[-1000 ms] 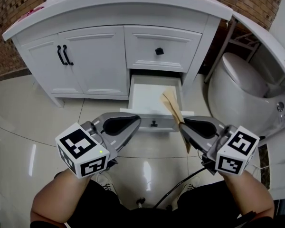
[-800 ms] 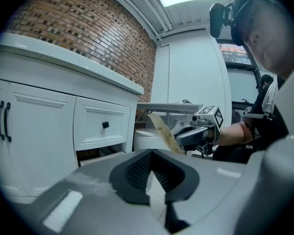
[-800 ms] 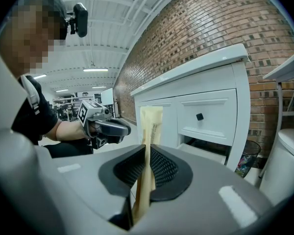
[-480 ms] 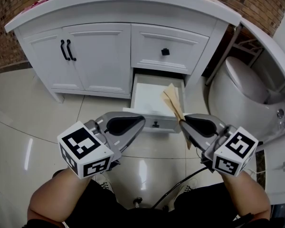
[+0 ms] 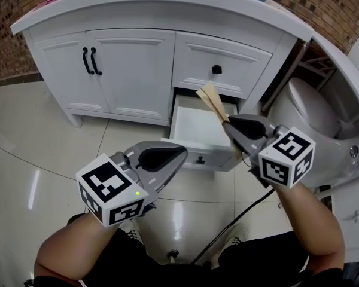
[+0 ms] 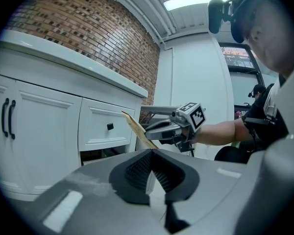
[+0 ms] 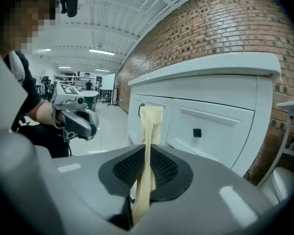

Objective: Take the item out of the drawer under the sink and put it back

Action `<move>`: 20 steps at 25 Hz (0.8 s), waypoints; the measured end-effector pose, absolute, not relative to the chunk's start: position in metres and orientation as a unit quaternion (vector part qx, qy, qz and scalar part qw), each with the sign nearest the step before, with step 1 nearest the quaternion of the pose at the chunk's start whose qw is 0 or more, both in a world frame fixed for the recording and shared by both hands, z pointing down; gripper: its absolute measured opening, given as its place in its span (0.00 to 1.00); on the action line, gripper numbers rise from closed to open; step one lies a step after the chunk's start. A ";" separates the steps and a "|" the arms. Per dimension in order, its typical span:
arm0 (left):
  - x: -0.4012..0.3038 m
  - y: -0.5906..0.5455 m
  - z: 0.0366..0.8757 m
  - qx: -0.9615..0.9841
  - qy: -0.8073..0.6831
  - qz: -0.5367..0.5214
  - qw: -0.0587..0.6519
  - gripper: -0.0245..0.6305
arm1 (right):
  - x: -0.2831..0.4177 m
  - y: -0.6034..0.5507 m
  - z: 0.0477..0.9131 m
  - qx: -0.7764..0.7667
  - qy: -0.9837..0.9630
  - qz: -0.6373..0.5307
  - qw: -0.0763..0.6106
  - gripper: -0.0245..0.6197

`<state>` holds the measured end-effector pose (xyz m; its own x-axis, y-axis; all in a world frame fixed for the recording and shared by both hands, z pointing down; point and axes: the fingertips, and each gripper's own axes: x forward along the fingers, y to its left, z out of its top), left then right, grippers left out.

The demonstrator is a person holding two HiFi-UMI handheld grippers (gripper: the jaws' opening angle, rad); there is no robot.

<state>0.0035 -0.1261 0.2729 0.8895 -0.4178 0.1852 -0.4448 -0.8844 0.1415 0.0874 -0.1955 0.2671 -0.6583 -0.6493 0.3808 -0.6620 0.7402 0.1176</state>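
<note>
The lower drawer (image 5: 198, 127) under the white sink vanity stands pulled open, and its white inside shows bare. My right gripper (image 5: 229, 126) is shut on a long tan paper packet (image 5: 210, 98) and holds it above the drawer's right side. In the right gripper view the packet (image 7: 151, 126) stands upright between the pads, in front of the vanity. My left gripper (image 5: 178, 156) hovers over the floor in front of the drawer, shut on nothing. The left gripper view shows the right gripper (image 6: 162, 130) with the packet (image 6: 135, 127) slanting up from it.
The vanity has a double-door cupboard (image 5: 119, 70) with black handles and an upper drawer with a black knob (image 5: 216, 69). A white toilet (image 5: 314, 109) stands close on the right. A black cable (image 5: 227, 238) runs over the glossy tile floor by the person's legs.
My right gripper has risen and moved toward the vanity, carrying the packet from the drawer's front edge to above the drawer. The left gripper has hardly moved.
</note>
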 end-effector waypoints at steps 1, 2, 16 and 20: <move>0.002 -0.127 0.273 0.967 -0.225 0.074 0.091 0.04 | 0.087 -0.206 0.270 0.364 -0.909 0.013 0.204 0.09; 0.001 -0.129 0.273 0.967 -0.227 0.073 0.093 0.04 | 0.087 -0.217 0.274 0.368 -0.906 0.006 0.208 0.09; -0.001 -0.143 0.273 0.964 -0.236 0.062 0.108 0.04 | 0.111 -0.333 0.384 0.390 -0.845 0.016 0.365 0.09; 0.000 -0.145 0.273 0.963 -0.239 0.061 0.112 0.04 | 0.114 -0.337 0.421 0.370 -0.829 0.041 0.418 0.10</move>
<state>-0.0002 -0.1455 0.2731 0.8779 -0.4473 0.1710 -0.4746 -0.8603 0.1861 0.1140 -0.3367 0.4210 -0.3762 -0.5786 0.7237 -0.6471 0.7231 0.2417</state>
